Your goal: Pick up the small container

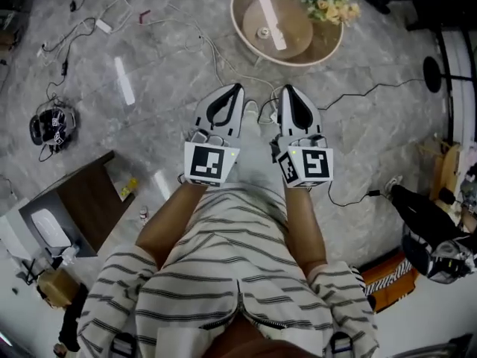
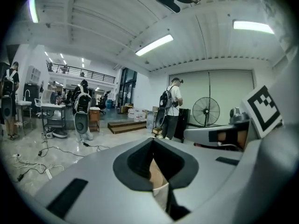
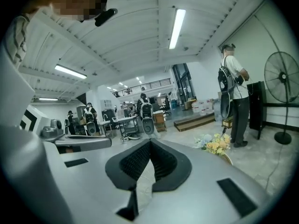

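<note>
In the head view a round wooden table [image 1: 320, 47] stands ahead on the grey floor. A small pale object [image 1: 262, 32], maybe the small container, sits near its middle, and a bunch of flowers [image 1: 328, 2] lies at its far edge. My left gripper [image 1: 237, 86] and right gripper [image 1: 285, 88] are side by side, pointing at the table but short of its near rim. Both are shut with nothing between the jaws. The left gripper view shows its tips [image 2: 153, 139] meeting. The right gripper view shows its tips [image 3: 150, 141] meeting, with the flowers [image 3: 212, 144] just beyond.
Cables [image 1: 171, 32] trail over the floor ahead and to the left. A black headset [image 1: 52, 125] lies at the left, and a dark desk [image 1: 89, 200] stands at the lower left. Black equipment [image 1: 436, 248] is at the right. A standing person [image 2: 172, 107] and a fan [image 2: 206, 111] are farther off.
</note>
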`<state>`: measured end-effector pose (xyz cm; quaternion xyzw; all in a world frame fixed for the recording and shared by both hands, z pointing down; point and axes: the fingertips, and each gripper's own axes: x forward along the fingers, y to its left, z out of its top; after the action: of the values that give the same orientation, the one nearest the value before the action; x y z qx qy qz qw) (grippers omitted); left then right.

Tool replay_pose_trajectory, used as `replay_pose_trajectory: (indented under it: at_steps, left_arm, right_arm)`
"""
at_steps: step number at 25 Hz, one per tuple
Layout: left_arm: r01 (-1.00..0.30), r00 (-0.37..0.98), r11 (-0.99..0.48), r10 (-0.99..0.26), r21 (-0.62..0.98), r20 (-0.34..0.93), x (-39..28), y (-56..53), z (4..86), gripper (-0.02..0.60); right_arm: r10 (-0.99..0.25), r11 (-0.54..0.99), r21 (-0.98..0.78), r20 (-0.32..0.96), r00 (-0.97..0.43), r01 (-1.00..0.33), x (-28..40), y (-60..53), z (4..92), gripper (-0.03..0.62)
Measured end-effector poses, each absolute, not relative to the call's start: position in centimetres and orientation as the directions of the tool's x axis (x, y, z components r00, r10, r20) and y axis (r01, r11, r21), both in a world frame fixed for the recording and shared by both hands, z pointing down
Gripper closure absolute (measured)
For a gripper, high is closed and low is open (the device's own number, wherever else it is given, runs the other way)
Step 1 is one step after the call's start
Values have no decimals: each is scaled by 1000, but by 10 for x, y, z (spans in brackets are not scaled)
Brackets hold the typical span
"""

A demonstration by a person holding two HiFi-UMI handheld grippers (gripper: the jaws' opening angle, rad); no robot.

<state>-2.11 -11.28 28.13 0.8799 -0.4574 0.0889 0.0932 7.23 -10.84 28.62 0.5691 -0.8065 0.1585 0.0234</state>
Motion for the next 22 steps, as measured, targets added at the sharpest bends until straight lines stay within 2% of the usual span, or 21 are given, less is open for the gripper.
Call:
replay_pose_trajectory:
  at_steps: [11,22]
  left_arm:
    - [-840,533,-534,-779,98,330,29,-218,385,580]
    - [-890,448,-440,-790,122,418,39,-282,508,580]
  right_arm:
    - [-875,314,-244,302,-379,-918,109,-218,402,585]
    - [-823,358,-224,383,-420,-906,120,-290,553,583]
